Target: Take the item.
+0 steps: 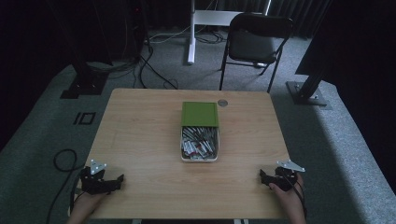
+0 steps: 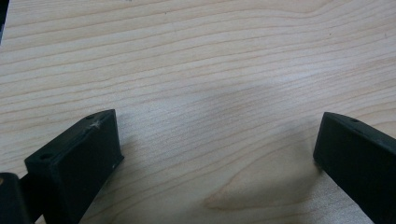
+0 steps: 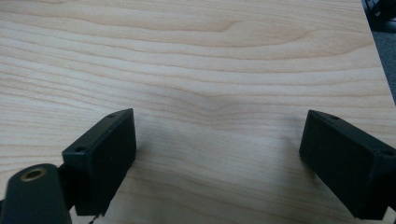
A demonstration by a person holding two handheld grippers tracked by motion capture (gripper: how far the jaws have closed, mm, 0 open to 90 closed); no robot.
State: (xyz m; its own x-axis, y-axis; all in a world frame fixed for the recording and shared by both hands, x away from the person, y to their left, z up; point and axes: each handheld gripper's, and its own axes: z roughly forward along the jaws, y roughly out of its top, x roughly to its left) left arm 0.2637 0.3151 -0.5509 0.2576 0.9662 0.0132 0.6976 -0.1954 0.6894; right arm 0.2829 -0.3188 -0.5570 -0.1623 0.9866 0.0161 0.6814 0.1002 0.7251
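A: Box (image 1: 199,137) at mid-table (image 1: 140,140), well ahead of both grippers, between them. Green lid covers its far half; near half open, white-walled, packed with small sachets. Print too small to read.

B: Left gripper (image 1: 122,177), near-left edge: jaws wide apart, holding nothing, over bare pale wood grain. Right gripper (image 1: 261,173), near-right: the same. Black chair (image 1: 254,42) beyond.
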